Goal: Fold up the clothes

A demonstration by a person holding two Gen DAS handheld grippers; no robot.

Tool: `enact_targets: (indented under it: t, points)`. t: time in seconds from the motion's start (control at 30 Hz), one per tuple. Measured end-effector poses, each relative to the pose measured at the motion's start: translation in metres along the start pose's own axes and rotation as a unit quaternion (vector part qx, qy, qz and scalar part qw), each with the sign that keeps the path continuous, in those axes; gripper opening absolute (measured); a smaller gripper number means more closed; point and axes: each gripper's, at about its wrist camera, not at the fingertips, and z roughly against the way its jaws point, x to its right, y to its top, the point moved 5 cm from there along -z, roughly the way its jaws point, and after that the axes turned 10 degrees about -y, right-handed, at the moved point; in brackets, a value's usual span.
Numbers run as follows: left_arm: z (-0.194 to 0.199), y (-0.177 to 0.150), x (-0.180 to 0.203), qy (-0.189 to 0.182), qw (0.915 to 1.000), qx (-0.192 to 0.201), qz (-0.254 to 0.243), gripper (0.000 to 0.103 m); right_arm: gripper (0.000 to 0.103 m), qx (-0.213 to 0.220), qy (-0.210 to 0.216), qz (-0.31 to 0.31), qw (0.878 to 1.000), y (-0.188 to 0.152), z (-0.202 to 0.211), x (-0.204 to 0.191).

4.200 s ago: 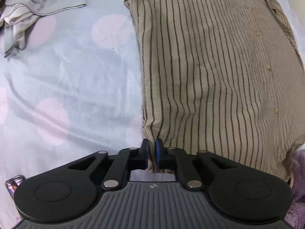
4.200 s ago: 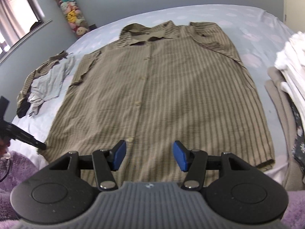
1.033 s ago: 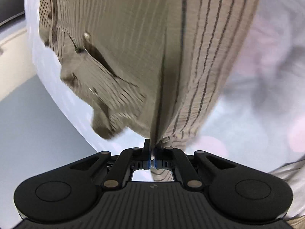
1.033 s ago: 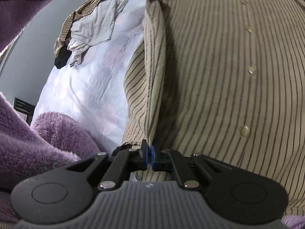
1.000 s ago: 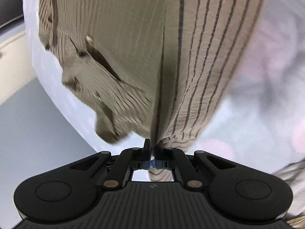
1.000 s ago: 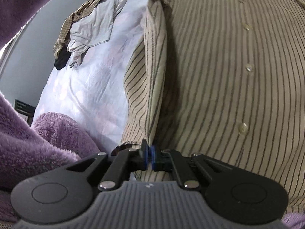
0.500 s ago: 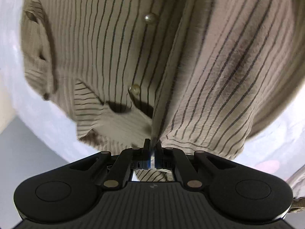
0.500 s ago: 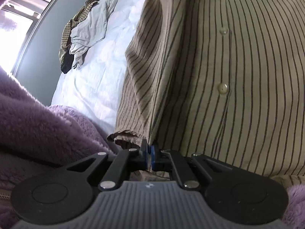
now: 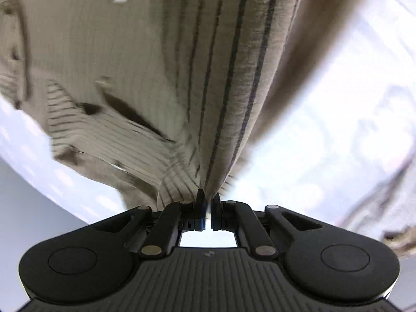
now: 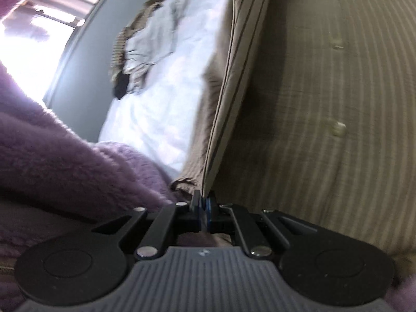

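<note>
A tan shirt with thin dark stripes [image 10: 325, 104] lies button-side up on a pale bed sheet [image 10: 161, 98]. My right gripper [image 10: 203, 202] is shut on the shirt's lower left edge, and a lifted fold [image 10: 234, 83] of cloth runs up from its pads. In the left wrist view the striped shirt [image 9: 226, 65] fills the top, its collar [image 9: 91, 119] to the left. My left gripper [image 9: 207, 200] is shut on a raised ridge of that cloth. Both pictures are blurred.
A heap of crumpled clothes [image 10: 145, 44] lies on the sheet at the far left, near the grey wall [image 10: 78, 78]. A purple fleece sleeve [image 10: 65, 145] fills the lower left of the right wrist view. Pale dotted sheet [image 9: 338, 143] spreads right of the left gripper.
Both grippers stay shut on the shirt. The left one has swung across over the shirt, carrying its fold. The right one has dropped lower and the side fold now stands steeper.
</note>
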Motion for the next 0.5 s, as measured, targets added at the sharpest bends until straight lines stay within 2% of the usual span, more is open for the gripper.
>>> enact_targets:
  t: [0.1,0.17,0.5]
  points:
    - [-0.002,-0.003,0.02,-0.019,0.9995,-0.013,-0.022,0.001,0.004,0.004,0.017,0.004,1.0,0.002,-0.008,-0.007]
    - [-0.003,0.005,0.009,-0.017,0.9995,-0.007,-0.028,0.001,0.004,0.005,0.014,-0.01,1.0,0.001,-0.008,0.001]
    - [-0.015,0.049,-0.102,0.019,0.9983,0.024,-0.049,0.001,0.004,0.016,0.007,-0.071,0.997,0.001,0.005,0.046]
